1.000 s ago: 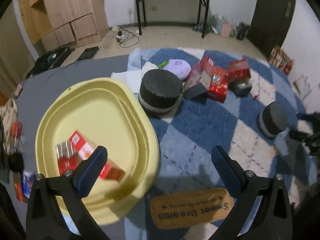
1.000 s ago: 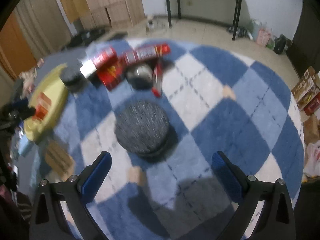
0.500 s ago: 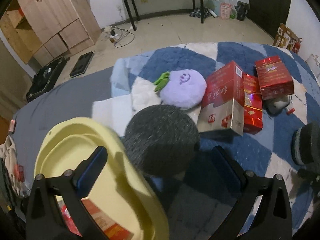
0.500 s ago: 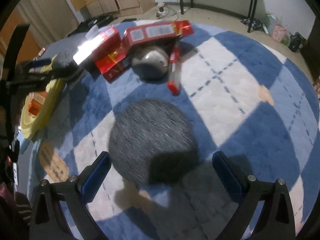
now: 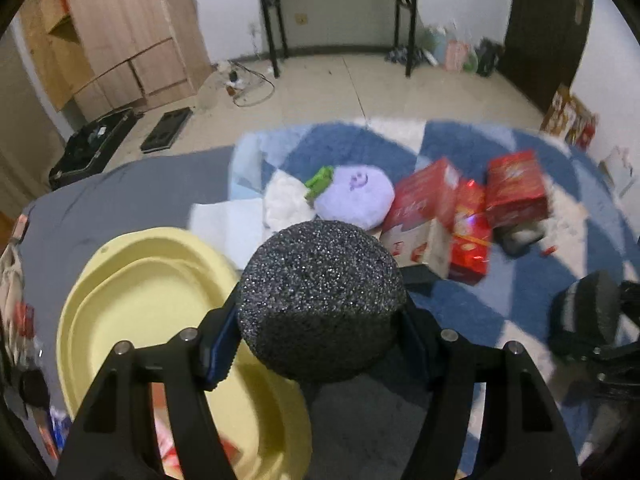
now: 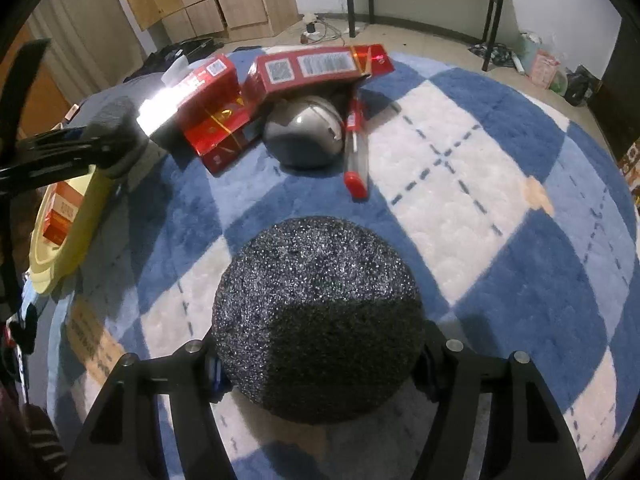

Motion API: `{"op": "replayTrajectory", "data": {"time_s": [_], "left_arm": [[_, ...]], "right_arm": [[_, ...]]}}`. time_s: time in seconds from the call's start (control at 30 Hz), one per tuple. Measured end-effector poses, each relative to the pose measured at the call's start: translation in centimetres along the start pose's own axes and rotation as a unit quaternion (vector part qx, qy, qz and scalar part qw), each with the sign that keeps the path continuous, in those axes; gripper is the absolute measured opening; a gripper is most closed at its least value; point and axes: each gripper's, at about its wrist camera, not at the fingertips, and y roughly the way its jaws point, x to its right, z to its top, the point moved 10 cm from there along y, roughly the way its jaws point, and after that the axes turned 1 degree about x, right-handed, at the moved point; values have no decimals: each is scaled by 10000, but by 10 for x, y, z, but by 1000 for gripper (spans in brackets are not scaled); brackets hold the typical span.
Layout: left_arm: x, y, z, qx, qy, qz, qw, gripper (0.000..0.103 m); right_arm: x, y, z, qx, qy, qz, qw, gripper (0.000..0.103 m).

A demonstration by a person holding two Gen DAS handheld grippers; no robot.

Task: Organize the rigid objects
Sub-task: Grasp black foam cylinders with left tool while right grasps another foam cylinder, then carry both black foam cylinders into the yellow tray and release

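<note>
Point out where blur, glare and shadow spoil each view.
Left wrist view: the red boxes are smeared by motion blur, while the foam cylinder stays crisp. Right wrist view: glare whitens one red box's end, and shadow darkens the front of the foam cylinder.

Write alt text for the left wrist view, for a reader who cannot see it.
The left gripper, jaws just closed in, clamps a black speckled foam cylinder beside a pale yellow oval plastic basin. Red cardboard boxes lie behind on a blue-and-white checked rug.
</note>
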Motion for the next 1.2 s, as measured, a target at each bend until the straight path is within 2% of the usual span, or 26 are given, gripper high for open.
{"op": "replayTrajectory", "data": {"time_s": [0.17, 0.27, 0.43, 0.5, 0.67, 0.8, 0.9, 1.03, 1.1, 1.2], "left_arm": [[-19, -71, -6, 399, -362, -74, 9985, 69], [-35, -104, -16, 531, -495, -15, 9974, 69], [-79, -134, -34, 722, -683, 253, 9947, 69], [-105, -133, -41, 752, -863, 435, 9925, 69], [-160, -122, -52, 636, -1408, 557, 9864, 69], [-201, -108, -58, 495, -1814, 503, 9809, 69], [-227, -90, -73, 309, -2077, 531, 9763, 69], [-238, -55, -92, -58, -2464, 283, 9687, 69], [-235, -40, -102, -263, -2556, 155, 9663, 69], [-226, -25, -112, -494, -2560, 15, 9654, 69]], "right_arm": [[-18, -42, 12, 582, 37, 294, 9979, 67], [-39, -63, 17, 878, -180, 483, 9948, 67], [-62, -68, 7, 917, -514, 538, 9930, 67], [-67, -63, 5, 844, -636, 559, 9928, 67], [-95, -60, 11, 756, -818, 697, 9913, 67], [-137, -76, 40, 936, -1100, 941, 9850, 67], [-184, -73, 73, 934, -1197, 1264, 9803, 67], [-244, -40, 102, 684, -1395, 1447, 9772, 67], [-270, -13, 110, 524, -1651, 1253, 9769, 67], [-288, 22, 115, 291, -1695, 1292, 9766, 67]]}}
